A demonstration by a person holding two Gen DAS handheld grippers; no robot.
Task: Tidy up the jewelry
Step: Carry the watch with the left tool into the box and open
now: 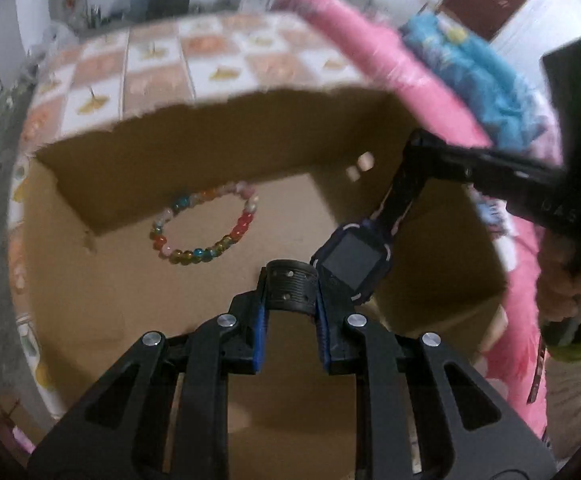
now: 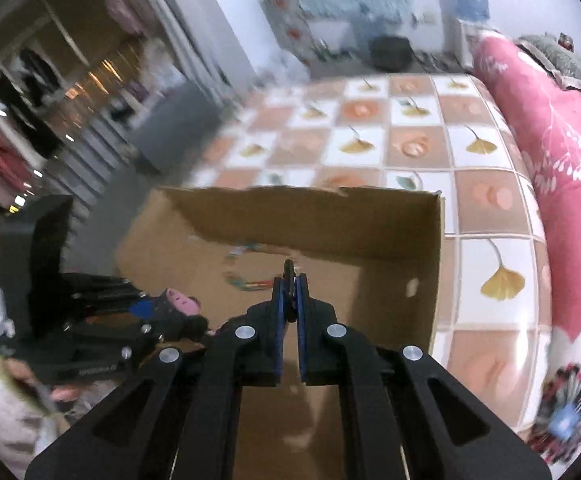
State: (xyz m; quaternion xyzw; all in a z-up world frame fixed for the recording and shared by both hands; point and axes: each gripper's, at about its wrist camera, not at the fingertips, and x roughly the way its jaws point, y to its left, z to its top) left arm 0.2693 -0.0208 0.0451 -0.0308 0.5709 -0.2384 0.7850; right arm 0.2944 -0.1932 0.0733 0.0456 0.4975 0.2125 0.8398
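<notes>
A dark smartwatch (image 1: 352, 262) with a square screen hangs over an open cardboard box (image 1: 102, 204). My left gripper (image 1: 290, 292) is shut on one end of its ribbed black strap. My right gripper (image 1: 414, 152) is shut on the other strap end, which shows edge-on in the right wrist view (image 2: 289, 280). A multicoloured bead bracelet (image 1: 206, 228) lies on the box floor near the far wall; it shows blurred in the right wrist view (image 2: 246, 272). The left gripper also shows at the left of the right wrist view (image 2: 170, 308).
The box (image 2: 430, 280) stands on a checked orange and white tablecloth with leaf prints (image 2: 410, 148). A pink floral quilt (image 2: 550, 152) lies to the right, with a blue fluffy cloth (image 1: 478, 80) on it. A grey floor and shelves are at the left.
</notes>
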